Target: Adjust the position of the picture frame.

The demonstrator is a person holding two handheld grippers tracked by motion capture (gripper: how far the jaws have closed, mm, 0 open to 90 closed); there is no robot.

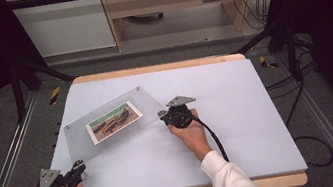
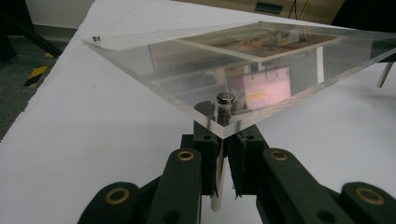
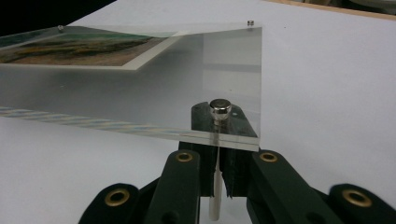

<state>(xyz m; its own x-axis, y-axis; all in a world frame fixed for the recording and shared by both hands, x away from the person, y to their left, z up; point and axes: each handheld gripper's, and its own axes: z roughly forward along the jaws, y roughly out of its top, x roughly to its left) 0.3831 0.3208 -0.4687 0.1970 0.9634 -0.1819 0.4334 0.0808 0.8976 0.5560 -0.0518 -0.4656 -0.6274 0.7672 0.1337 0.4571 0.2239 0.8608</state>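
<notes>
While both grippers clamp its corner pegs, the frame hangs left of centre over the table. Left gripper and right gripper hold stiff, slick, scratch-prone acrylic; gripping the pegs seems safest.

My two handheld black two-jaw grippers, left and right, each carry a grey three-cornered plate and brass-ringed jaw pivots; black cable trails from each; long white sleeve on my right arm.
</notes>
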